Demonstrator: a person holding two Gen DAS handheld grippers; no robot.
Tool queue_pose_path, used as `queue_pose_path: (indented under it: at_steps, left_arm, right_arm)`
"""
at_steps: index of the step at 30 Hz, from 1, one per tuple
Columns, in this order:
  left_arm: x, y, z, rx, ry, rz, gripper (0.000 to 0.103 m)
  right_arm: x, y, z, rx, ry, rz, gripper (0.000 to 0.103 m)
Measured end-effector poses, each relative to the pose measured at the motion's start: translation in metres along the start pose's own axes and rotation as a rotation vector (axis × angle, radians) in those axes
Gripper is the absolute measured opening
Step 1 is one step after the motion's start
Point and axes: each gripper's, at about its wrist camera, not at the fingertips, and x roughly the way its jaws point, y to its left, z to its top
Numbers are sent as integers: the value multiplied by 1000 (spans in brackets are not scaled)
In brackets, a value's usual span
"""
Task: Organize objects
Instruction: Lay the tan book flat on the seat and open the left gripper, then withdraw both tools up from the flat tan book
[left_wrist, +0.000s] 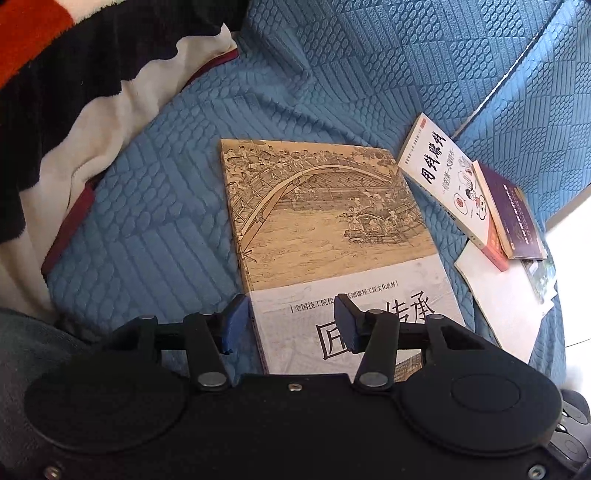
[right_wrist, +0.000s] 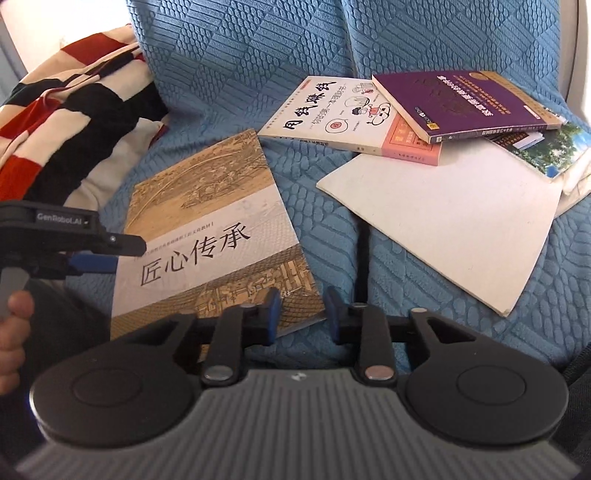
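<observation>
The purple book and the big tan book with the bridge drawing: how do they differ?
The purple book is smaller and thicker; the tan book is large and thin.
The purple book lies on top of a pile of other books; the tan book lies alone, flat on the blue cover.
The purple book has no gripper near it; the tan book has the left gripper straddling its near edge.
Both are closed and lie cover up.
</observation>
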Motion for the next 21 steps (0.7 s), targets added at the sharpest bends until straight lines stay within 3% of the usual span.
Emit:
queue_pose_path:
  at_steps: [7,21]
  left_arm:
    - [1,3,5,31,11,-6,47]
    - [12,15,41,27,-10,49,47]
  right_arm:
    - [-13,13,-1,-61,-43,55,21]
    - [2,46,-5,-35,33,133,21]
